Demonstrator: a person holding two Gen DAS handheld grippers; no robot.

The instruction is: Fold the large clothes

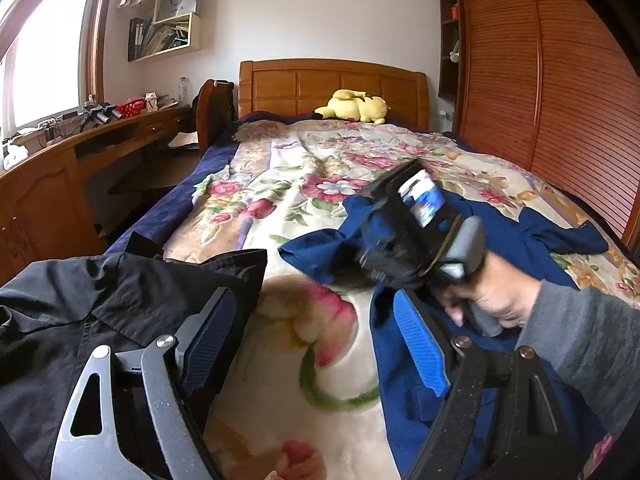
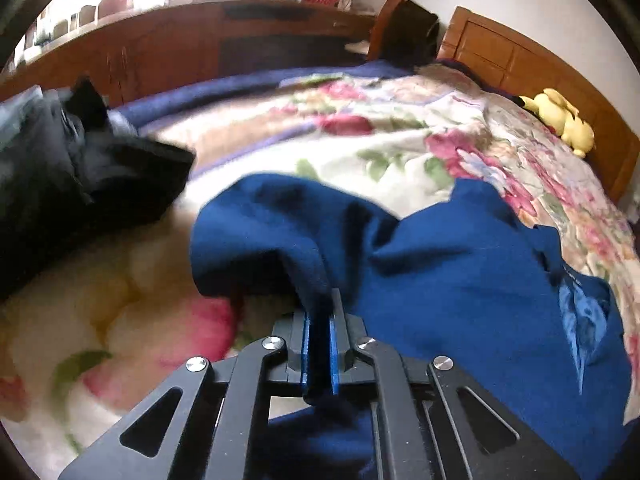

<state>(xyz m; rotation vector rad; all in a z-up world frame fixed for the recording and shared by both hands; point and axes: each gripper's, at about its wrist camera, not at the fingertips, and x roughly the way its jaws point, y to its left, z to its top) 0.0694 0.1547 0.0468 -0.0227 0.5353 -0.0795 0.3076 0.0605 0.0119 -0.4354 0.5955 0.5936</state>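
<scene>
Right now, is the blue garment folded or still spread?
Not folded: the blue garment lies crumpled and loosely spread on the floral blanket, one bunched edge pinched in the right gripper.

walls: white wall (image 1: 320, 12)
window: bright daylight, far left (image 1: 44, 52)
bed: wooden headboard (image 1: 332, 88), floral blanket (image 1: 304, 176)
right: slatted wooden wardrobe (image 1: 540, 80)
left: long wooden table (image 1: 100, 136)

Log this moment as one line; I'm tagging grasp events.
stage: grasp | right gripper: shut on blue garment | left gripper: open, empty | black garment: untouched on floral blanket
</scene>
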